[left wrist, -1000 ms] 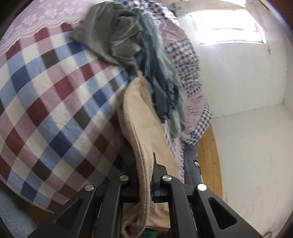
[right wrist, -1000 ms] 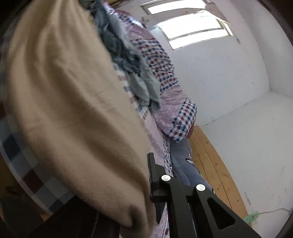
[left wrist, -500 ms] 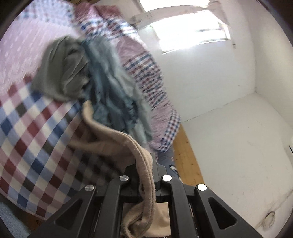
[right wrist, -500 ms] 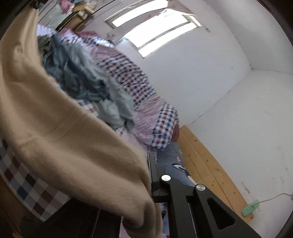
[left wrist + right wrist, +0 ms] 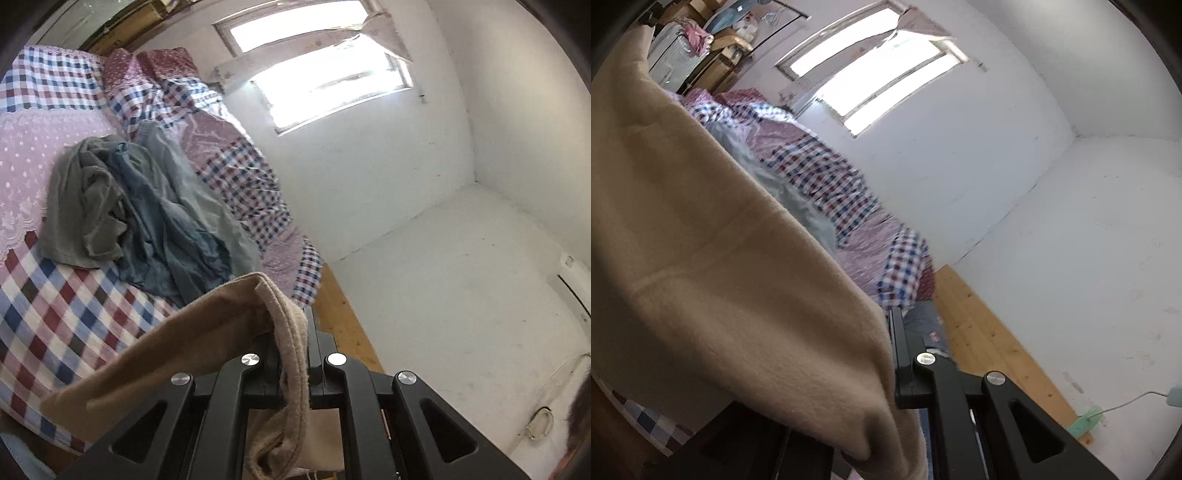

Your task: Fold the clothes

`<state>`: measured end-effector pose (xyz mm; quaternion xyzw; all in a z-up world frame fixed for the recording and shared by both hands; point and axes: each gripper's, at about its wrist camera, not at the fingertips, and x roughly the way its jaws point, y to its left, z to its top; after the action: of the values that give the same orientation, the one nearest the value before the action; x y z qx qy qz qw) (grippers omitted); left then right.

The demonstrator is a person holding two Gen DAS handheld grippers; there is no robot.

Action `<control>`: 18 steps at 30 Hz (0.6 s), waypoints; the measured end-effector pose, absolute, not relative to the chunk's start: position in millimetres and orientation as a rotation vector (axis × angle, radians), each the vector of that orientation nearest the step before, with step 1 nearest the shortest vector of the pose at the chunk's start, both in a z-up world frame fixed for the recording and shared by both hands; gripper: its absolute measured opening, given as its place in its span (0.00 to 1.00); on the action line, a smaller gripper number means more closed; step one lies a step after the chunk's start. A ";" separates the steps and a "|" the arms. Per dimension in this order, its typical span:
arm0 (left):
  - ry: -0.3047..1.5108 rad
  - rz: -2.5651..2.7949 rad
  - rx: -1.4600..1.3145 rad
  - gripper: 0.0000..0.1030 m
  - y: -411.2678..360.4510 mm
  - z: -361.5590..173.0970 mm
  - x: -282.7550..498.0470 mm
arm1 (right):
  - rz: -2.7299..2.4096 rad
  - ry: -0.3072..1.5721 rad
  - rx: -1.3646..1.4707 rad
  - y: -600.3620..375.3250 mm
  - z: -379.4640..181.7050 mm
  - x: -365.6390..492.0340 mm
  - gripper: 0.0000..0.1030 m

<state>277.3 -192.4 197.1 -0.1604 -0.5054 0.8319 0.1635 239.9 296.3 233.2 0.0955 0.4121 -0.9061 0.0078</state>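
A beige fleece garment [image 5: 207, 332] hangs lifted above the checked bed, and both grippers hold it. My left gripper [image 5: 295, 325] is shut on one edge, which runs between its fingers and droops below them. In the right wrist view the same beige garment [image 5: 720, 266] fills the left half of the picture. My right gripper [image 5: 888, 332] is shut on its edge, and the cloth hides the left finger. A heap of grey and blue-green clothes [image 5: 140, 214] lies on the bed beyond.
The bed has a red, blue and white checked cover [image 5: 62, 314] and a rumpled checked quilt [image 5: 240, 173] along the wall. A wooden floor strip [image 5: 990, 339] runs beside white walls. A window [image 5: 325, 74] is above. A green power strip [image 5: 1086, 424] lies on the floor.
Both grippers have risen with the beige garment, lifting it off the bed. Both views now look higher into the room, showing more wall and window.
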 end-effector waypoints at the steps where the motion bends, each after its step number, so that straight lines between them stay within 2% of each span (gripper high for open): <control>1: -1.459 2.374 -0.482 0.05 -195.1 190.2 271.8 | -2.820 1.282 0.325 294.4 229.7 234.4 0.04; 9: -1.564 2.429 -0.612 0.05 -217.0 145.3 213.9 | -2.690 1.231 0.489 270.3 214.0 160.7 0.06; 18: -1.568 2.480 -0.821 0.05 -227.5 109.9 114.4 | -2.554 1.194 0.803 256.3 155.6 35.6 0.09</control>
<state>114.4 -227.5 109.9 -0.2691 -0.5141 0.8131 0.0473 35.6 256.3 155.6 0.2723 0.4051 -0.8665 0.1047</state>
